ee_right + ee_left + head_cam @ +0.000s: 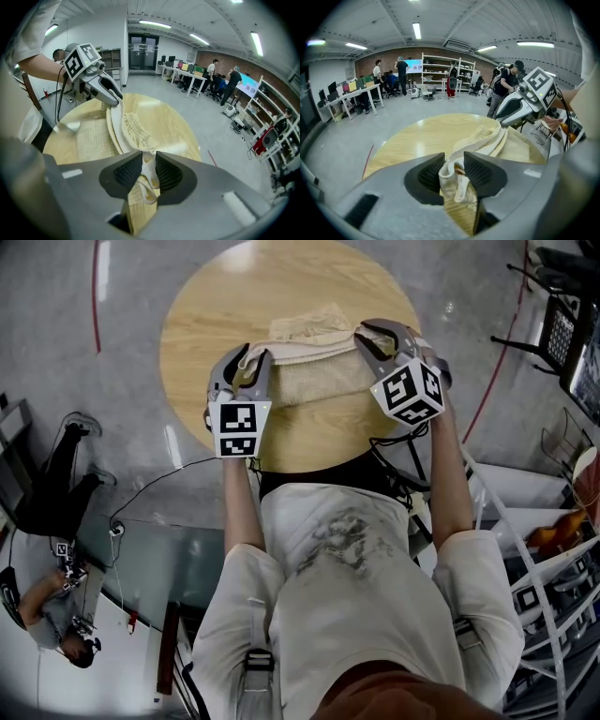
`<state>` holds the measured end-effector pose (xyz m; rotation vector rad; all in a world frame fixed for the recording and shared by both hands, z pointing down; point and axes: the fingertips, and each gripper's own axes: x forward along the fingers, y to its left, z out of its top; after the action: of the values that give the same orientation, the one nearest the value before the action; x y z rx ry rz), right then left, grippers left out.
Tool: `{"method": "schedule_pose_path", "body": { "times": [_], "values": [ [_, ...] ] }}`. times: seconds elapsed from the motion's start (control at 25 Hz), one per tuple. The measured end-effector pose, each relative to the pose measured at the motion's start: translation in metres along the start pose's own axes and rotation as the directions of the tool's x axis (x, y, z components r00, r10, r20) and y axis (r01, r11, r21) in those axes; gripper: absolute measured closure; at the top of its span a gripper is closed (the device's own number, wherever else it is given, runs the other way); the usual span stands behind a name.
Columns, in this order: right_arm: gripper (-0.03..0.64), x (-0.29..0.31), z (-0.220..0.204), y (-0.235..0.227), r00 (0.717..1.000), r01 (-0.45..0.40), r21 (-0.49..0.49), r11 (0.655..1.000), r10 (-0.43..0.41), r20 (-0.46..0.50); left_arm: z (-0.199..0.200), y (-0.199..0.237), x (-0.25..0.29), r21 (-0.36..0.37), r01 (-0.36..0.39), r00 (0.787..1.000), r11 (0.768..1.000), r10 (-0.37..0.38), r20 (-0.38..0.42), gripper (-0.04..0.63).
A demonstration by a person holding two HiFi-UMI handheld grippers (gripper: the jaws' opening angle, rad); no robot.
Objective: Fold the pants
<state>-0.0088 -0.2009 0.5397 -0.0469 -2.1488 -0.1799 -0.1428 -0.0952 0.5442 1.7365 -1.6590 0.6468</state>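
**Fold is down: time to let go cleanly**

Your left gripper (pixel 453 161) has its jaws a little apart. A bunched corner of the pants (pixel 490 138) stands between the pads, and it looks rounded and slack, not pinched flat. Your right gripper (pixel 149 161) is much the same. Its jaws are partly apart, with a curl of the cloth's edge between the pads that looks loose as far as I can judge.

A smooth folded band of the pants runs from one set of jaws to the other. On your side of that band the coarse-weave layer lies flat on the table (pixel 234 296). Beyond the band, away from you, a rumpled strip of cloth pokes out, and past that the wood is bare. Both grippers point down and forward at the two ends of the band, well apart from each other.

I read this as the end of a fold, at the release. The next move calls for both pairs of jaws to open wider, until the cloth drops clear of the pads. Then draw each gripper back along its own line rather than sideways, both together, so the band does not skew.

Watch the left corner. It stands upright between the jaws and could catch on the ribbed pad as you pull away. Once you are clear, decide whether the rumpled strip beyond needs smoothing before the next fold.
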Motion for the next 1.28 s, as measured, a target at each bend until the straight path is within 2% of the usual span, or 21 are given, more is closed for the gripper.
{"method": "schedule_pose_path", "body": {
  "times": [0.56, 0.88, 1.2, 1.28],
  "values": [
    [0.529, -0.008, 0.026, -0.024, 0.996, 0.075, -0.012, 0.997, -0.074, 0.059, 0.039, 0.014, -0.007, -0.003, -0.07, 0.994, 0.998, 0.07, 0.09, 0.471],
    [0.539, -0.034, 0.042, -0.02, 0.988, 0.116, -0.01, 0.993, -0.115, 0.104, 0.061, 0.003, -0.028, 0.027, -0.079, 0.987, 0.996, 0.075, 0.142, 0.499],
    [0.607, -0.059, 0.061, -0.011, 0.966, 0.177, 0.02, 0.984, -0.178, 0.186, 0.073, -0.012, -0.047, 0.045, -0.08, 0.979, 0.996, 0.07, 0.193, 0.546],
    [0.607, -0.067, 0.069, -0.006, 0.96, 0.189, 0.022, 0.982, -0.19, 0.206, 0.076, -0.014, -0.055, 0.05, -0.084, 0.975, 0.995, 0.071, 0.212, 0.56]
  ]
}}
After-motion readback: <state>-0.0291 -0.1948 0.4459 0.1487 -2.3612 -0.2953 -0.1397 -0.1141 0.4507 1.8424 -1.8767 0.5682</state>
